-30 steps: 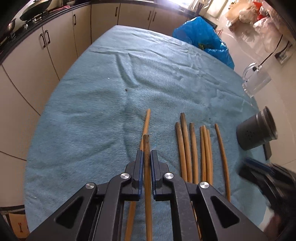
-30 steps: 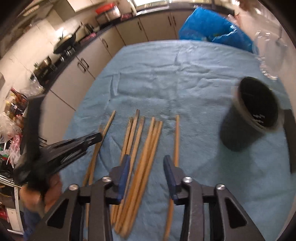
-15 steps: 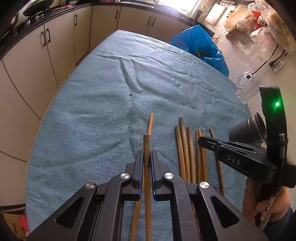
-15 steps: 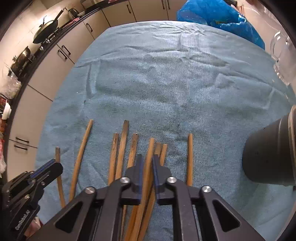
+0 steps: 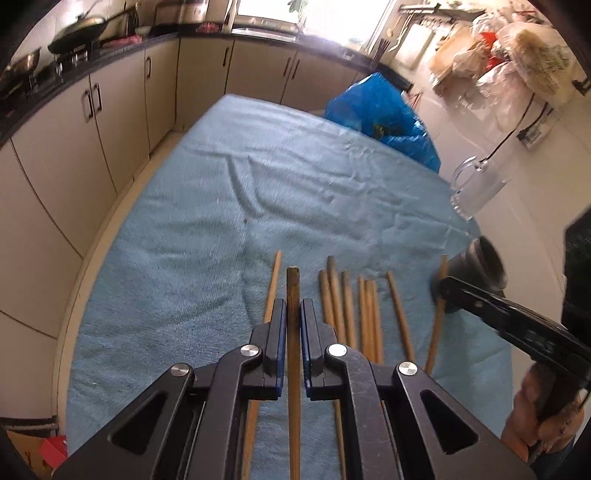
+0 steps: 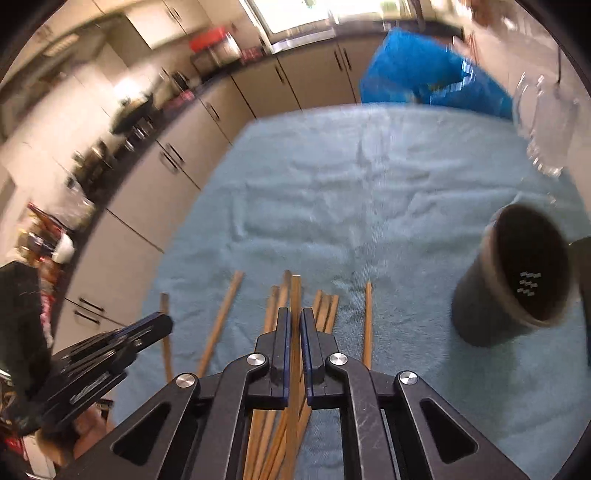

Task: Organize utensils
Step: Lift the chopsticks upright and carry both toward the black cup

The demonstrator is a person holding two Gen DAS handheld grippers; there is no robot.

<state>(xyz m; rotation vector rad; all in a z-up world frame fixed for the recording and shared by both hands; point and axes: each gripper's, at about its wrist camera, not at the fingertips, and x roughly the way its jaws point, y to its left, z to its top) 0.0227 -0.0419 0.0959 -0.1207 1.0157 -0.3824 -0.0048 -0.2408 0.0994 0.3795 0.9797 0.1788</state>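
Kitchen interior lit by a bright window point(image 5: 273, 11) above a dark countertop point(image 5: 122, 42). Beige cabinet doors point(image 5: 122, 92) with dark handles along left and far walls; wok point(image 5: 75, 31) on the stove. Pale tiled floor point(image 5: 546, 206) at right, blue plastic bag point(image 5: 384, 110) beyond the blue-towelled surface point(image 5: 258, 177).

Both wrist views low over blue cloth point(image 5: 258, 192), facing cabinets; share chopstick row point(image 6: 325, 306).

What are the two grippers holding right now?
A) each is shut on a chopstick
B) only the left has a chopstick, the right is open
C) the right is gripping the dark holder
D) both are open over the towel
A: the left gripper is shut on a dark chopstick, and the right gripper is shut on a lighter chopstick; the dark holder stands apart, ungripped.
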